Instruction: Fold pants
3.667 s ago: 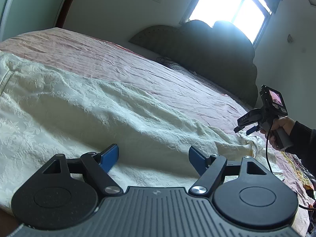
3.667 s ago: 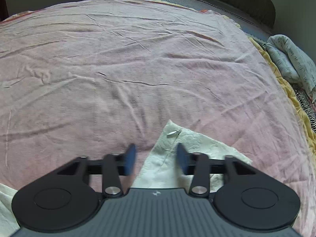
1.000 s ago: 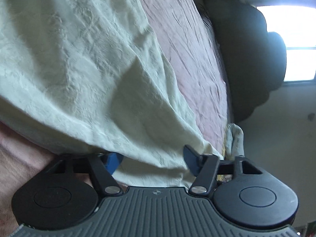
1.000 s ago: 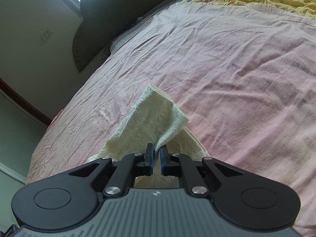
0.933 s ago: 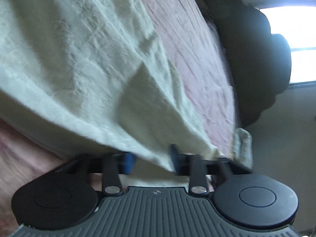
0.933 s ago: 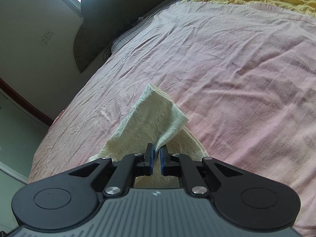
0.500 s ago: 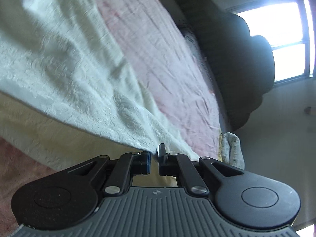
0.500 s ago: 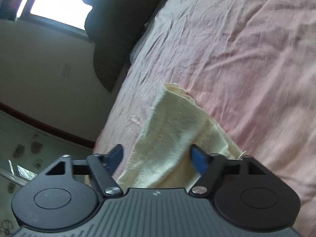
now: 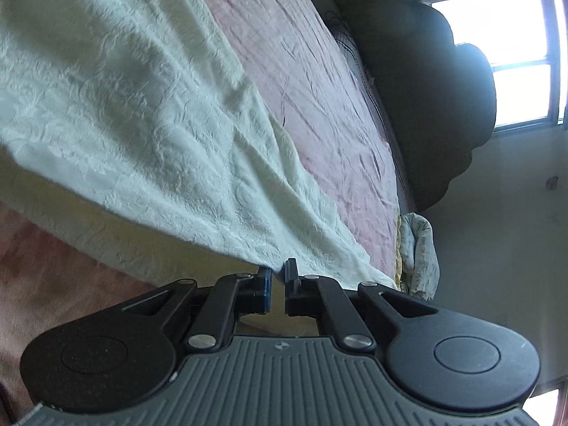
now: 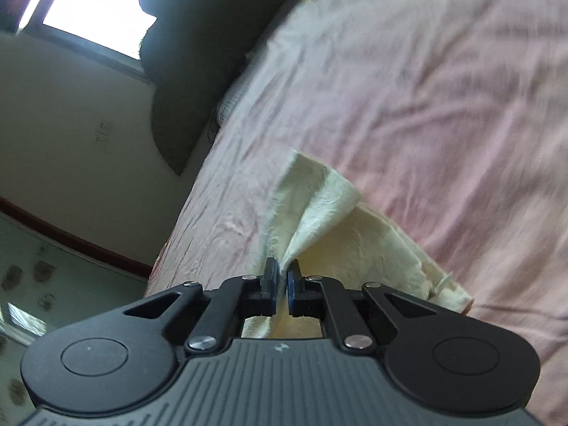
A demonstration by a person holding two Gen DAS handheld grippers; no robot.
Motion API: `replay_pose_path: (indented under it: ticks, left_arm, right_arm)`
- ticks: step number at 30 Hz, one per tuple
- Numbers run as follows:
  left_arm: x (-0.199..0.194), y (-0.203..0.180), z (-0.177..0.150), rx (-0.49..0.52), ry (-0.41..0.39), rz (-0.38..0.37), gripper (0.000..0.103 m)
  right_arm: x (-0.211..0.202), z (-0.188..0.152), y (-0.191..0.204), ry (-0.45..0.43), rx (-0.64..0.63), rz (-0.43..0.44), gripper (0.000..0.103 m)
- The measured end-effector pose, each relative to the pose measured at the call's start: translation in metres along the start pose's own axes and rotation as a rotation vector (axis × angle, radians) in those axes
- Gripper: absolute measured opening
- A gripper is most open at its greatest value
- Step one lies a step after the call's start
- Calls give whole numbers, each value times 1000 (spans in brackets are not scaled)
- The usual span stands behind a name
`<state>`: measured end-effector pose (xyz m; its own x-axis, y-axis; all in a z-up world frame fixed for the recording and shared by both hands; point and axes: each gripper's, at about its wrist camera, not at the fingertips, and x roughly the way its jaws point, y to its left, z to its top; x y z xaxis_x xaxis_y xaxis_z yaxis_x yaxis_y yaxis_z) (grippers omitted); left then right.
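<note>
Where the pants [image 9: 149, 135] are spread across the bed [image 9: 330, 113], their cream, crinkled cloth is seen lifted at the near edge, with a shadowed underside showing above the pink sheet. That edge is pinched by the left gripper [image 9: 277, 277], whose blue-padded fingers are pressed together on a gathered point of fabric. In the right wrist view, another part of the pants [image 10: 319, 206] is drawn up into a peaked fold, and it is clamped by the right gripper [image 10: 280, 277]; its jaws have just been closing, with the cloth caught between them. A small loose tab is seen at the far right edge of that cloth. Beyond the pants, the wrinkled sheet is stretched toward a dark headboard [image 9: 426, 81], and a bright window [image 9: 514, 56] is set in the wall behind it. A pale patterned bundle [image 9: 419, 255] is lying at the bed's far side.
</note>
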<state>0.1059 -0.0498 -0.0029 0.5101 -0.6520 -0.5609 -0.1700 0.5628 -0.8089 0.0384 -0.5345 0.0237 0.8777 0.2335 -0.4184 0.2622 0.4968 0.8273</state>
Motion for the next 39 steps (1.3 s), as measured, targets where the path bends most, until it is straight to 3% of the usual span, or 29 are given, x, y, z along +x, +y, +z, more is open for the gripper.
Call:
replay_pose_path:
  ticks: [3,7,10,13,17,25,28,29,30,31,36,39]
  left_arm:
    - [0,8,-1,8,20,0,4]
    - [12,29,-1,-44,88,48,4]
    - [11,27,-1,-12,108,27,4]
    - [4,26,4,5,76,26,4]
    - [-12,39,17,-39,-12,61,22]
    - [-15,49,24,-88,-9,66,22]
    - [-18,53,23,-97,-35,69,22]
    - [-18,52,21,-90,-52,73,19]
    - [-21,53,21,-79,-67,77,4]
    - [-24,52,20,-67,-82,73,3]
    - [-47,36,14,28,-134,63,2]
    - [-45,45,11,51,-77,118,3]
  right_arm:
    - [-31,-5,14,-36,-89,6,6]
    - [-18,-16,-39,86,22,-99,8]
    - [-26,-19,-53,38,79,-34,9]
    - [-24,-14,-48,25,62,-45,9]
    - [-16,-9,-44,35,65,-46,9]
    - [1,-8,-53,88,127,-25,9]
    - [2,-9,-54,96,128,-5,10]
    - [2,-9,-54,92,128,-1,10]
    - [2,-10,-56,92,130,0,10]
    - [2,-10,-57,90,129,-1,10]
    - [-16,-10,-35,52,42,-45,5]
    - [-27,-16,-43,53,29,-91,5]
